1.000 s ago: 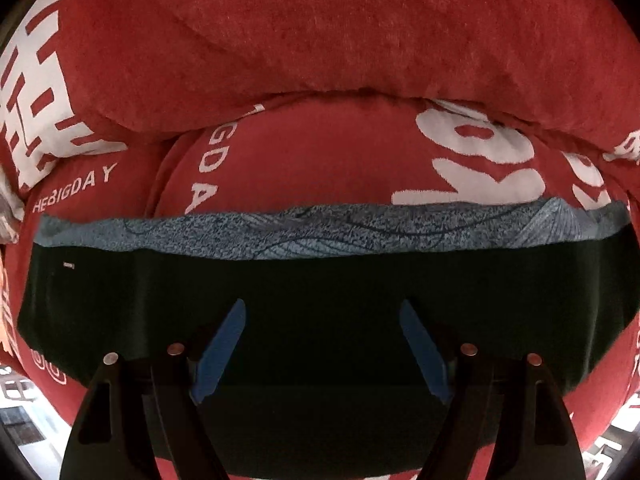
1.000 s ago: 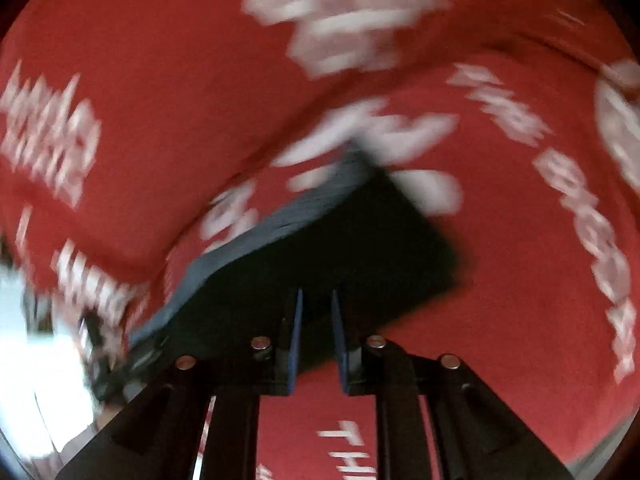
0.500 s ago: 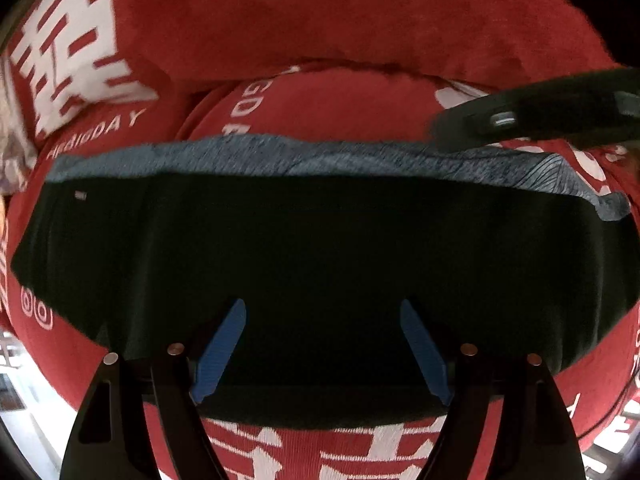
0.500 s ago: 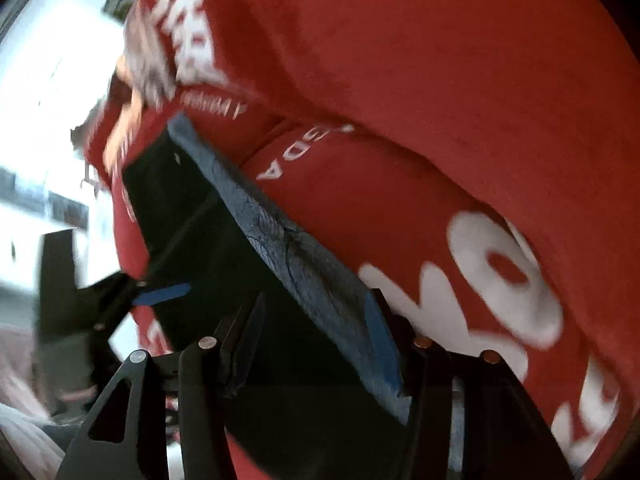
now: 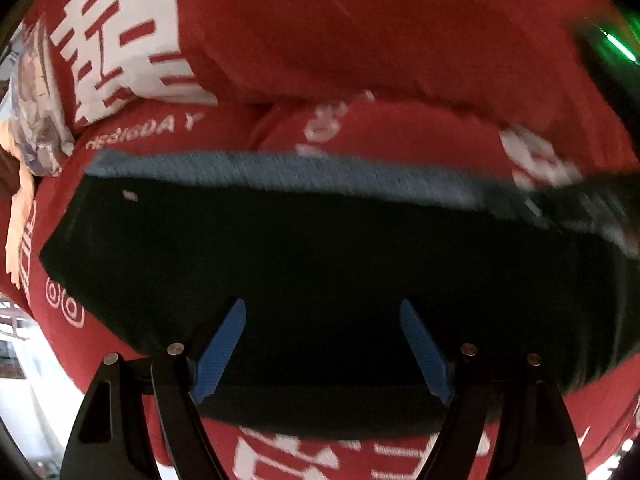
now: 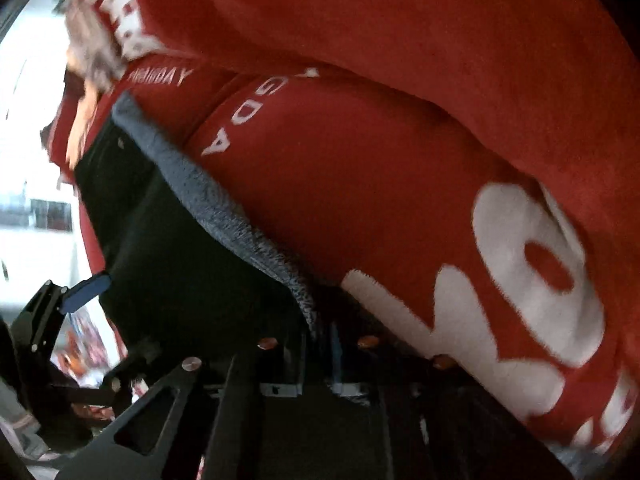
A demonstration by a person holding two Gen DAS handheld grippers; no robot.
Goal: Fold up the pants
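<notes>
Pants (image 5: 320, 264), dark with a grey-blue textured band (image 5: 280, 172) along their far edge, lie folded flat on a red blanket (image 5: 360, 32) printed with large white lettering. We use the pants as the reference for all positions below.

Left gripper (image 5: 322, 354): we see its two blue fingertips (image 5: 218, 354) spread wide apart over the near part of the pants, with dark cloth visible between them. Nothing is clamped. From the right wrist view, this gripper (image 6: 76, 296) sits at the near-left edge of the pants, one blue pad showing.

Right gripper (image 6: 320, 360): we see its jaws drawn close together at the end of the grey-blue band (image 6: 224, 216), where that band meets the dark cloth. The band edge runs straight into the narrow gap between the fingers, so we read the jaws as closed on the pants at that corner; motion blur limits certainty about the exact contact. In the left wrist view, a dark blurred shape at the far-right corner of the pants matches this position.

Beyond the far edge of the pants, the red blanket rises in a thick fold. Beyond the left edge of the pants, we see a bright, overexposed background.
</notes>
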